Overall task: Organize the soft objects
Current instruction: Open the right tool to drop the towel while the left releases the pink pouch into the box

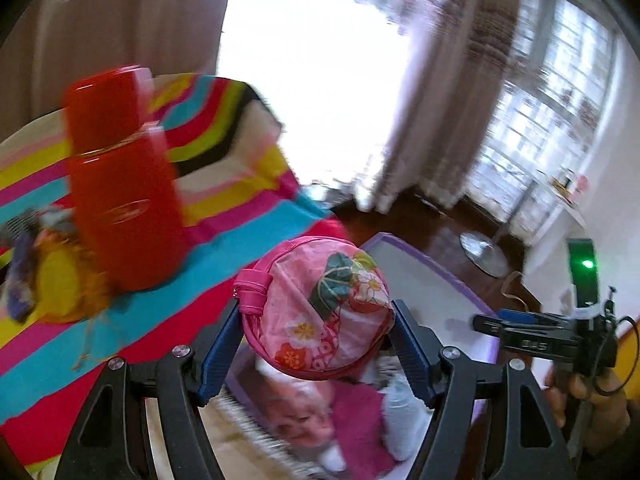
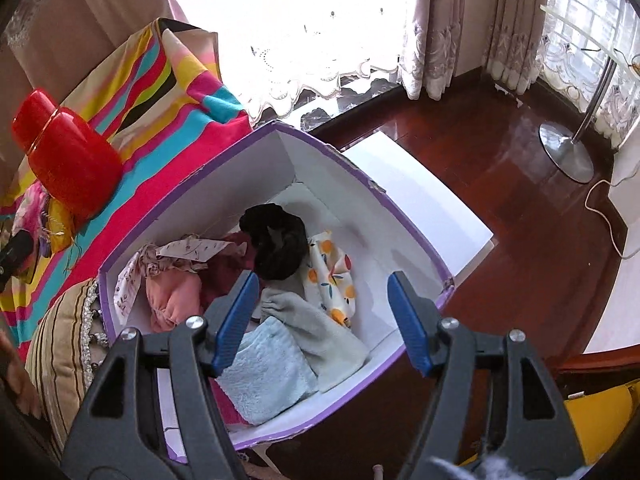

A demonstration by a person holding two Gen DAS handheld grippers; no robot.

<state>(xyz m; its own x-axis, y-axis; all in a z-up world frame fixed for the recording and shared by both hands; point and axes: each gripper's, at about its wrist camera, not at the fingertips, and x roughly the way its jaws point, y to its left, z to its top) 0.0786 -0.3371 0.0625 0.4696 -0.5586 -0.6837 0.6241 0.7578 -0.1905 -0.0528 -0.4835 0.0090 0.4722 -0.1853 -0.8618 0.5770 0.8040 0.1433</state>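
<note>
My left gripper [image 1: 318,312] is shut on a round pink floral pouch [image 1: 304,332] with a pink strap, both blue pads pressed against its sides. It hangs over the purple-edged white box [image 1: 420,268], where blurred pink and white cloths lie below. My right gripper [image 2: 322,280] is open above the same box [image 2: 360,184], with nothing between its pads. Inside lie a black cloth [image 2: 276,240], a light blue towel [image 2: 268,372], a pale grey towel [image 2: 316,332], an orange-print cloth [image 2: 332,276] and a pink garment [image 2: 172,296].
A red flask [image 2: 68,168] stands on the bright striped cloth [image 2: 168,92] left of the box. A striped cushion [image 2: 60,356] leans at the box's near left corner. A lamp base [image 2: 566,152] sits on the dark wooden floor to the right. A hand [image 1: 584,396] holds the right tool.
</note>
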